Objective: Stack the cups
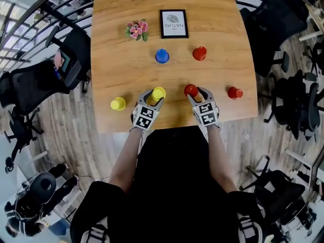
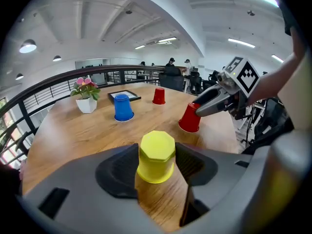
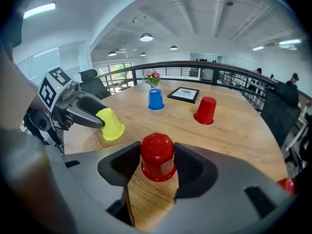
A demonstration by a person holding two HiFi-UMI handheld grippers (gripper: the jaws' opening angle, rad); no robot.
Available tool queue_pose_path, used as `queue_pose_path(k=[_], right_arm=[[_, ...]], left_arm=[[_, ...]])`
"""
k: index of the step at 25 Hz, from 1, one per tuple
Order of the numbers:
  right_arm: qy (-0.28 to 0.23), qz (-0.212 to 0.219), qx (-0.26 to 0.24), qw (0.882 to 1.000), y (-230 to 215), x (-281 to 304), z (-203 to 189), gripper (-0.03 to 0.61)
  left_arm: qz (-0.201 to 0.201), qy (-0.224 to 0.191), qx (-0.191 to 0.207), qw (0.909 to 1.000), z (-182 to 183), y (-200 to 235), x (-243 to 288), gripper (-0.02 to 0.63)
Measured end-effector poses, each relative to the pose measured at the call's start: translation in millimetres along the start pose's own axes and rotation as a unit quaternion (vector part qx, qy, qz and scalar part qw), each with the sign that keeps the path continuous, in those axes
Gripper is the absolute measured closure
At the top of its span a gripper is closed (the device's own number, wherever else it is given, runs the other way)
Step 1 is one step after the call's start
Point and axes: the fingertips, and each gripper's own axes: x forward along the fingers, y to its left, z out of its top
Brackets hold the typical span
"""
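Note:
My left gripper (image 1: 156,96) (image 2: 157,157) is shut on an upside-down yellow cup (image 1: 158,93) (image 2: 156,156), its pads pressing both sides near the table's front edge. In the right gripper view that yellow cup (image 3: 110,124) hangs tilted just above the wood. My right gripper (image 1: 195,92) (image 3: 157,157) is shut on an upside-down red cup (image 1: 191,90) (image 3: 157,156) a little to the right. A second yellow cup (image 1: 118,104) stands at the front left. Another red cup (image 1: 235,92) stands at the front right. A blue cup (image 1: 162,56) and a third red cup (image 1: 199,53) stand mid-table.
A small pot of pink flowers (image 1: 137,29) and a black picture frame (image 1: 173,23) sit at the far side of the wooden table (image 1: 121,70). Office chairs (image 1: 30,85) stand round the table, and a railing runs behind it.

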Motion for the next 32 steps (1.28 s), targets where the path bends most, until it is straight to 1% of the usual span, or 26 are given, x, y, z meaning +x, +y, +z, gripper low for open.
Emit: queue_pose_path(k=[3,6,10,14,18,23,32], right_arm=[[0.002,-0.005,0.005,1.0,4,9,6,0.348],[0.005,0.003,0.006,1.0,12,13,14,0.348],[0.012,0.023,-0.012,1.0,23,19,20,0.348],[0.012,0.042,-0.02,0.999,38,25,25,0.348],[0.007,0.066,-0.025,0.997,54,28,28,0.347],[-0.001,0.079,-0.019,0.997,55,34,34,0.344],[-0.006,0.082,-0.006,0.997,54,33,31,0.342]], left_arm=[[-0.014,0.0,0.007,0.9999,3,5,3,0.368],[-0.017,0.001,0.005,0.9998,6,4,5,0.368],[-0.028,0.009,0.005,0.9995,8,0,10,0.368],[-0.034,0.012,0.009,0.9993,11,-3,15,0.368],[-0.048,0.021,0.014,0.9985,10,-12,19,0.368],[-0.063,0.014,0.009,0.9979,17,-12,27,0.368],[-0.064,0.021,0.016,0.9976,18,-16,31,0.365]])
